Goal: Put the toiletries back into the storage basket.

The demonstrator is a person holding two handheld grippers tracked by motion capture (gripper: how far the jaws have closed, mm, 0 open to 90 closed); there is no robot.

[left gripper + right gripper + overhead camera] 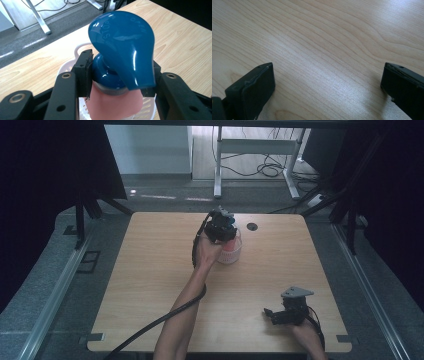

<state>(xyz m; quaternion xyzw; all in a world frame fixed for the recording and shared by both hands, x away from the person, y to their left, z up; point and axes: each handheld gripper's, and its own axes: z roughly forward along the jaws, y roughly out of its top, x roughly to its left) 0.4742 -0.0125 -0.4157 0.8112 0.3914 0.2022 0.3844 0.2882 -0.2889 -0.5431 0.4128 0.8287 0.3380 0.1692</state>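
A pink bottle (112, 107) with a glossy blue nozzle cap (122, 47), marked STOP and OPEN, stands upright in a small white perforated basket (80, 48). My left gripper (118, 77) is shut on the neck of the blue cap, one pad on each side. From above, the left gripper (223, 227) sits over the pink bottle (231, 246) and the basket (233, 257) near the table's far middle. My right gripper (272, 314) rests low at the near right, and its jaws (328, 87) stand wide open over bare wood.
The wooden table (150, 285) has a round cable hole (252, 226) just right of the basket. A black cable (150, 325) trails from the left forearm off the near edge. Beyond the far edge are floor and a white desk frame (255, 150).
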